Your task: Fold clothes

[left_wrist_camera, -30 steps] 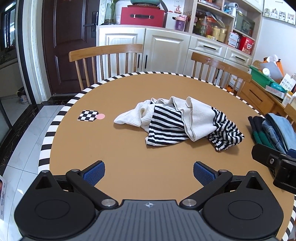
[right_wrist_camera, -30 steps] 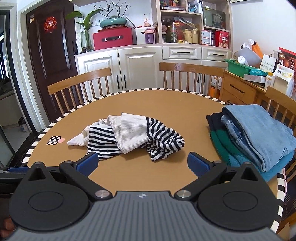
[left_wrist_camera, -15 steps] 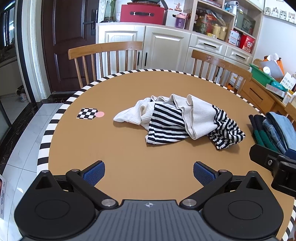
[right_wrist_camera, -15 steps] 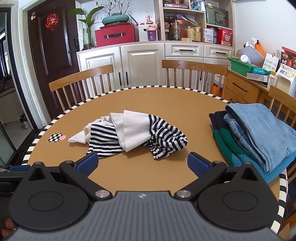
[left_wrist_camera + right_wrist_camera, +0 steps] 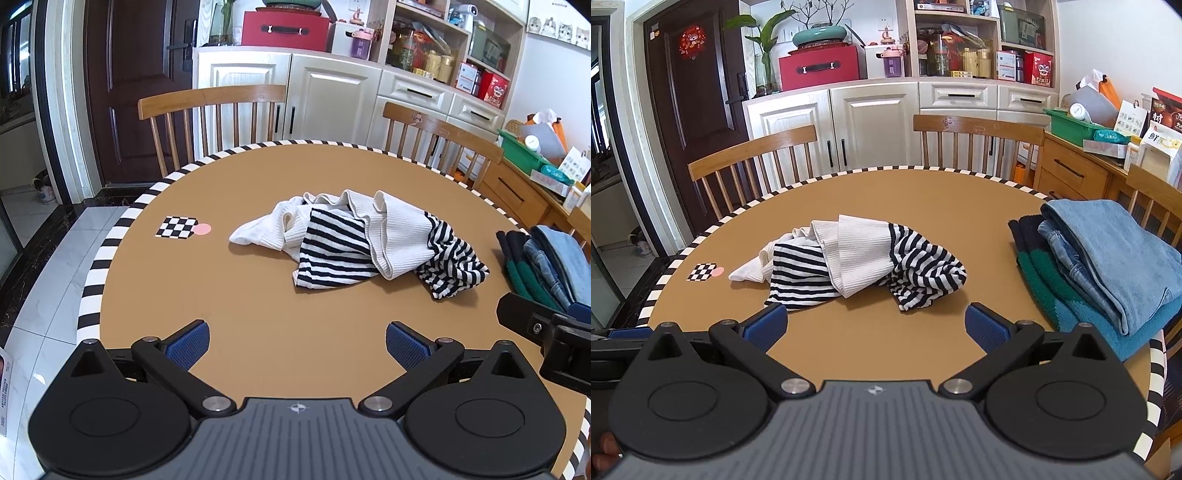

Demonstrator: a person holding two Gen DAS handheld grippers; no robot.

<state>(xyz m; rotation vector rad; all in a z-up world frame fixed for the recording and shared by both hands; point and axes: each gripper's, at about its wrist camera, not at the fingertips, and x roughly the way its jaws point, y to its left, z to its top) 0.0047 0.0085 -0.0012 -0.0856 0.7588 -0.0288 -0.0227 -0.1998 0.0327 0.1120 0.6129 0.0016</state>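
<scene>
Left gripper (image 5: 297,344) in the left wrist view: jaws spread wide, blue pads (image 5: 187,345) holding nothing, hovering over the near edge of the round table (image 5: 258,184). Crumpled striped garment (image 5: 354,243), white ribbed with navy-and-white stripes, sits unfolded mid-table, well apart from the fingers. Checkerboard marker (image 5: 176,227) with a pink dot lies left of it, near the table's striped rim. Folded stack (image 5: 543,262) of denim over a green-and-navy knit is at the right edge. Black body of the right gripper pokes in at lower right. Green bin (image 5: 526,155) on the wooden sideboard holds a bottle and some grey and orange items; exact contents are unclear. Red box (image 5: 285,31) sits on the white cabinet.

Right gripper (image 5: 876,325) in the right wrist view: also wide open, empty, pads (image 5: 987,326) above the table surface and touching nothing. Striped garment (image 5: 860,262) is just ahead of the fingers, slightly left of centre. Folded stack (image 5: 1108,258) is to the right, near the table rim, blue jeans on top. Green bin (image 5: 1071,127) holds a white bottle. Fingertips of a hand (image 5: 605,450) show at the bottom-left corner behind the gripper body.
</scene>
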